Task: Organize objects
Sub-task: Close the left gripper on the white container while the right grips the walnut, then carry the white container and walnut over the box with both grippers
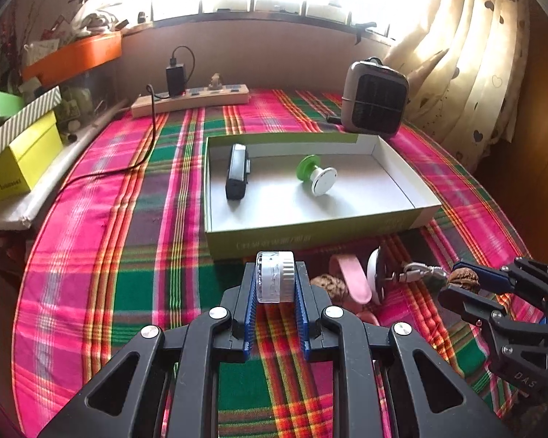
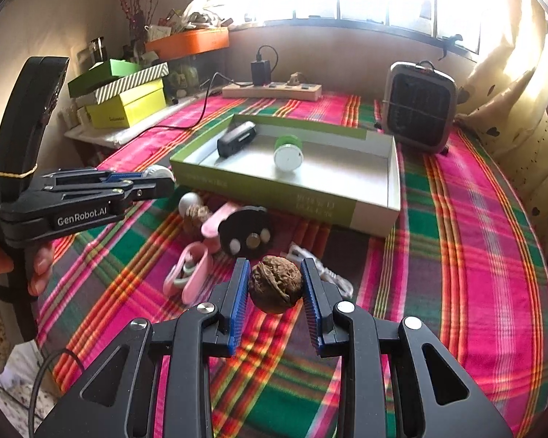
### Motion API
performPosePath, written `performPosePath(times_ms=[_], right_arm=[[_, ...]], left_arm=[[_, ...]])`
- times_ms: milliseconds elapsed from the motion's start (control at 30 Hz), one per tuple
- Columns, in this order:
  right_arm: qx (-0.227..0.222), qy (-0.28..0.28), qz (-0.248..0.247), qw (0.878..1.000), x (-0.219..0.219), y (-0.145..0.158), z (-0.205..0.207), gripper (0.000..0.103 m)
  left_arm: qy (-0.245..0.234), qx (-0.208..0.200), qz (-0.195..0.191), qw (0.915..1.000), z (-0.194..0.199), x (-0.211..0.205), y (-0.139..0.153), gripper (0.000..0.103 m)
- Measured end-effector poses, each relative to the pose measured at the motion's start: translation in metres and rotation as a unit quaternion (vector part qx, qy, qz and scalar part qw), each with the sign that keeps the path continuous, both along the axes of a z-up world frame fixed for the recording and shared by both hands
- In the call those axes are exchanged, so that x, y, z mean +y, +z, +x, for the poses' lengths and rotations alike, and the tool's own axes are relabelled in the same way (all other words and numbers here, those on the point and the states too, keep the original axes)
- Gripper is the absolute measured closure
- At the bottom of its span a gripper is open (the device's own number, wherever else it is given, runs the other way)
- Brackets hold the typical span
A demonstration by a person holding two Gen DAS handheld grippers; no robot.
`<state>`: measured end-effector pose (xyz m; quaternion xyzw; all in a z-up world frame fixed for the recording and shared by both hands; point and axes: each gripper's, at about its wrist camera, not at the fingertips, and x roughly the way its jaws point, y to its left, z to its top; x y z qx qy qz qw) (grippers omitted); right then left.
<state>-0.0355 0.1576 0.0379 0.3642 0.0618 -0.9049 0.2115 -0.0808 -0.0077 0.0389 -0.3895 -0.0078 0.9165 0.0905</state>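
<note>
a: your left gripper is clamped on the clear jar, just short of the green tray, ready to lift in.

b: your right gripper pinches the walnut, raised above the clutter for the same tray.

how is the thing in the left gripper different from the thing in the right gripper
The left gripper holds a clear plastic jar with a ribbed white cap, lying sideways; the right gripper holds a brown walnut. The jar is smooth and see-through; the walnut is wrinkled and opaque. Both are clamped between blue pads above the cloth.
</note>
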Motion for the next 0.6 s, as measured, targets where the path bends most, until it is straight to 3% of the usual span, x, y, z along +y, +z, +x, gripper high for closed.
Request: performPosePath(times_ms=[600], right_arm=[[0.014, -0.015, 0.001, 1.0, 0.003, 0.022, -0.046, 0.073]], left_arm=[[-0.009, 0.003, -0.003, 0.9999, -0.034, 0.009, 0.013, 0.086]])
